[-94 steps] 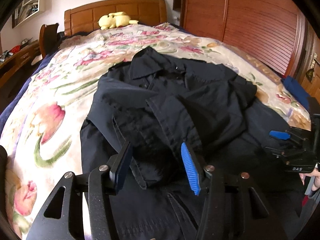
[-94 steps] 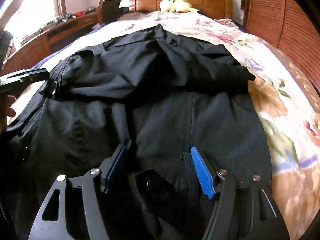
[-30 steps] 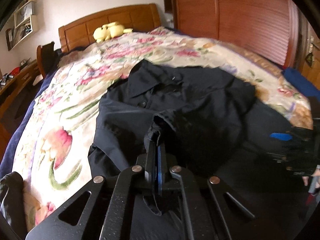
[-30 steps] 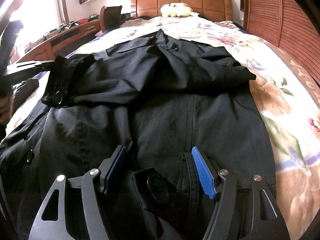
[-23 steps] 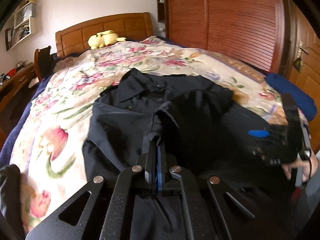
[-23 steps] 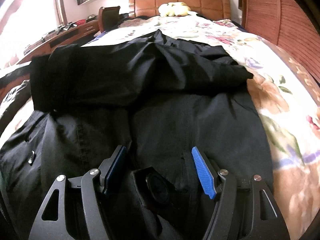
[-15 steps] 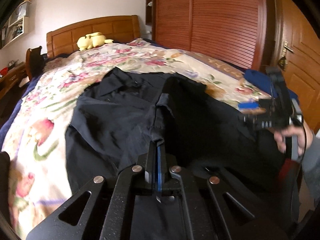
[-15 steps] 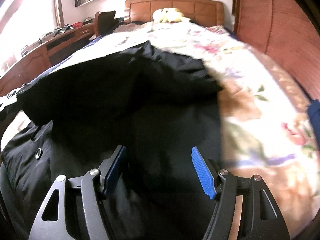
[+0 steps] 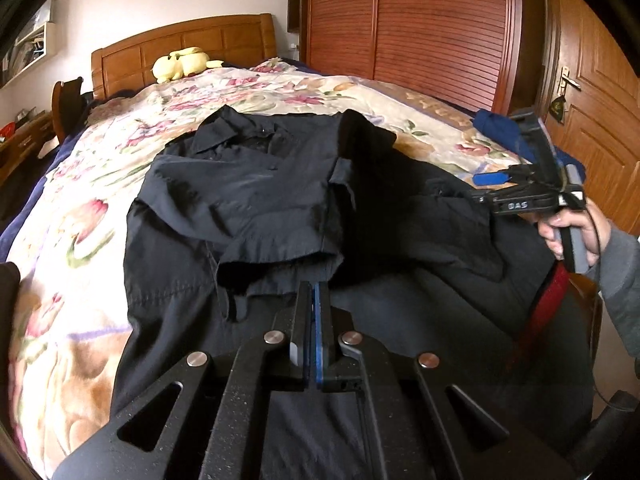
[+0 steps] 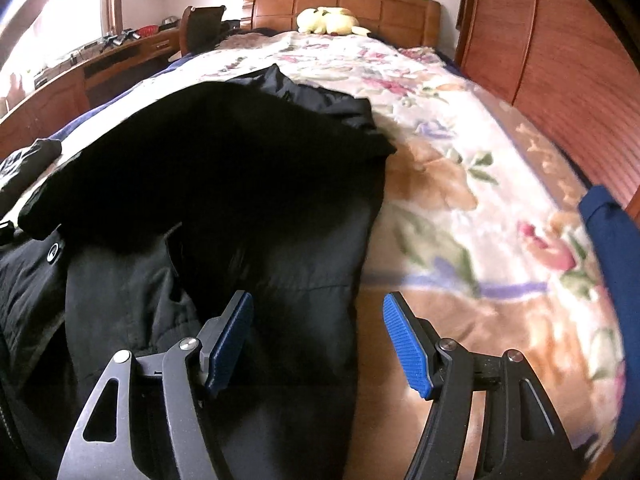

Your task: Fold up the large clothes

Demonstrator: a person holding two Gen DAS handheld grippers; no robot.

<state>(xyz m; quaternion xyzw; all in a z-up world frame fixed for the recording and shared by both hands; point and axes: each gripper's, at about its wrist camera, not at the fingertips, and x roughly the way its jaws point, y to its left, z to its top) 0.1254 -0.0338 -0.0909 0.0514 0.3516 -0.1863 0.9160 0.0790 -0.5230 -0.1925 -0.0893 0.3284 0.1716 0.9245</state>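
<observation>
the black coat (image 9: 280, 200) is spread across the middle of the floral bed (image 9: 80, 208), collar up toward 12 o'clock where the yellow plush toy (image 9: 180, 65) sits. left gripper (image 9: 314, 300) is pinched tight on a folded-over edge of the coat at 6 o'clock. over at 3 o'clock the right gripper (image 10: 316, 336) is wide open, holding nothing, hovering over the coat's right edge.

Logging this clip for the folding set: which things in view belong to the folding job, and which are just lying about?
Part of the job:
- black coat, spread on the bed
- left gripper, shut on a coat edge
- right gripper, open over the coat's side

Lying about:
- floral bedspread
- yellow plush toy by the headboard
- blue cloth at the bed's edge
</observation>
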